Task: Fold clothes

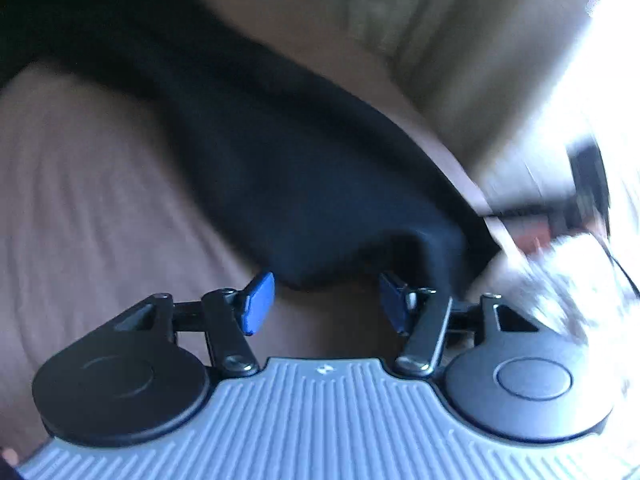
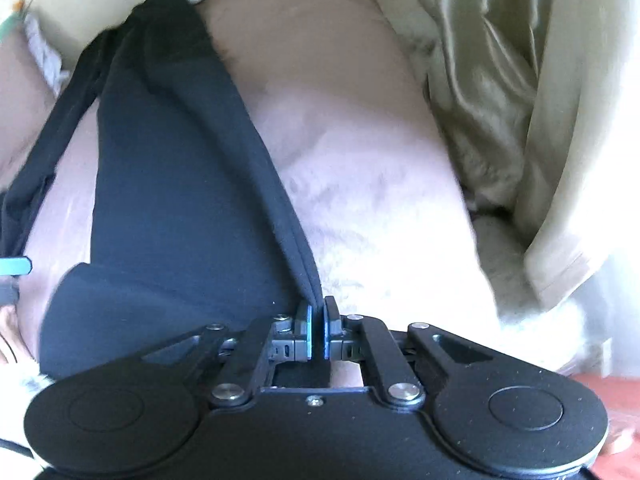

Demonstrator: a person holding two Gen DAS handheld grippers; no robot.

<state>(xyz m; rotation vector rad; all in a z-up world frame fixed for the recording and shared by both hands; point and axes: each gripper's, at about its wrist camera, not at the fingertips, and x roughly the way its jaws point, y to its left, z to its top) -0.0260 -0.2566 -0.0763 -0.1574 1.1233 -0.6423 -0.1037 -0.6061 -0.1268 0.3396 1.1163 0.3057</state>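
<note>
Your right gripper (image 2: 317,328) was clenched on the dark garment's (image 2: 168,200) edge — its length ran straight ahead of the fingers. Your left gripper (image 1: 326,304) gaped, unladen, cloth (image 1: 300,200) just ahead.

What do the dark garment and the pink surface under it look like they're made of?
Dark garment: apparently soft matte knit, navy or black; it drapes limply and shows a stitched hem. Pink surface: likely a woven bedsheet, matte, with fine wrinkles.

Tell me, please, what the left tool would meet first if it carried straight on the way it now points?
Most likely the dark garment: its hanging edge lies just ahead of the open left tool, between the fingertips' line. The pinkish-brown bedsheet lies beneath it. The blur makes the depth uncertain.
</note>
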